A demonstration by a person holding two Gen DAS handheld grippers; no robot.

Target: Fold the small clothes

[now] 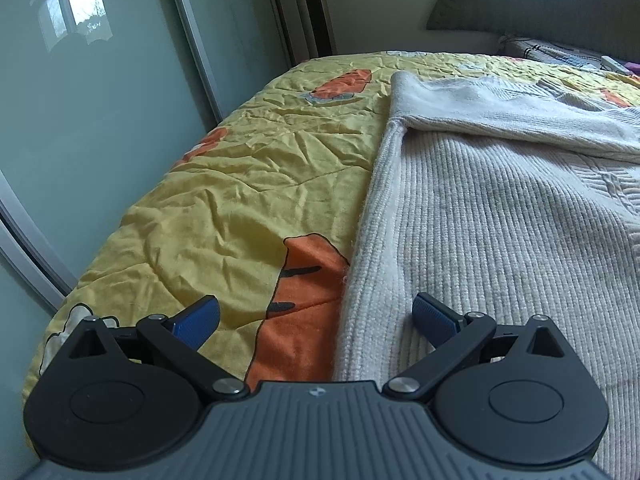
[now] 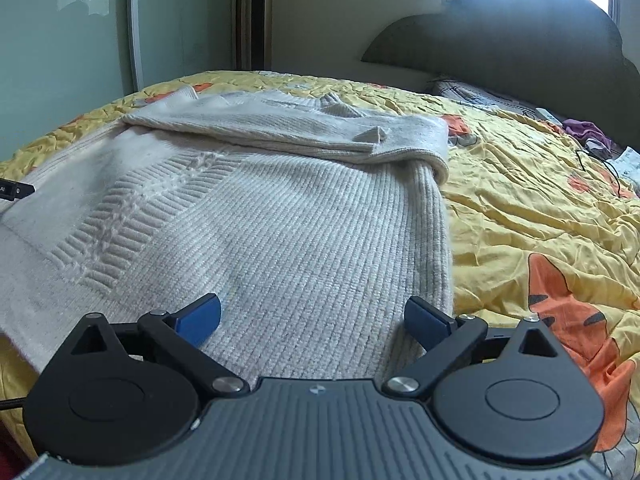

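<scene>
L fingers (image 1: 316, 320) spread over sweater (image 1: 500, 220) edge, R fingers (image 2: 314, 318) spread above sweater (image 2: 280, 216) hem

Cream ribbed sweater (image 2: 280, 216); yellow quilt (image 1: 224, 184) with orange carrot print

Bare yellow quilt (image 1: 224, 184) left of sweater (image 1: 500, 216); wardrobe door (image 1: 88, 120) beyond.

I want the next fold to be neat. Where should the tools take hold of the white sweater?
Probably the near hem of the sweater, one corner each. The left tool straddles its left edge, the right tool sits by its right edge, both open. Come in low from the near side.
</scene>
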